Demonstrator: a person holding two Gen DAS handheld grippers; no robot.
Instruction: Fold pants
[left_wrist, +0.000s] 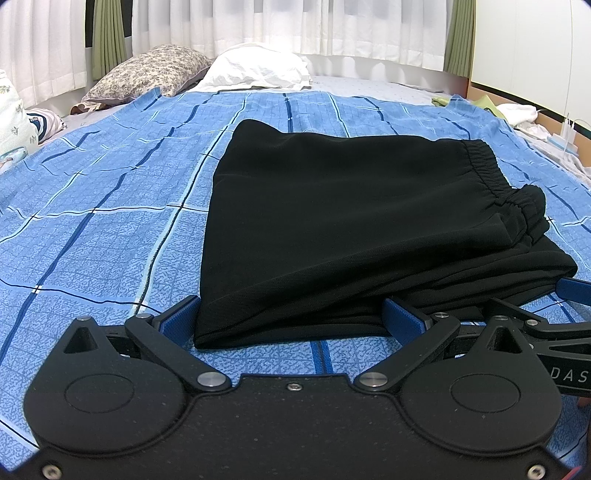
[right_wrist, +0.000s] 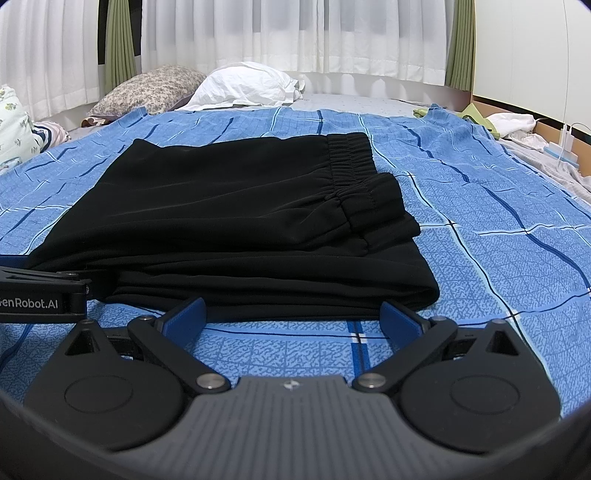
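Note:
Black pants (left_wrist: 351, 229) lie folded in a compact stack on the blue checked bedspread (left_wrist: 110, 221), elastic waistband on the right. In the right wrist view the pants (right_wrist: 229, 221) sit just ahead, waistband at the upper right. My left gripper (left_wrist: 291, 317) is open, its blue fingers spread at the near folded edge, the cloth lying between them. My right gripper (right_wrist: 293, 314) is open, its blue fingers just short of the stack's near edge. Each gripper shows at the edge of the other's view: the right one (left_wrist: 561, 332), the left one (right_wrist: 37, 291).
A floral pillow (left_wrist: 147, 74) and a white pillow (left_wrist: 258, 68) lie at the head of the bed under white curtains. Loose white and green clothes (left_wrist: 517, 114) lie at the right bed edge. A patterned cushion (left_wrist: 11, 114) is at the far left.

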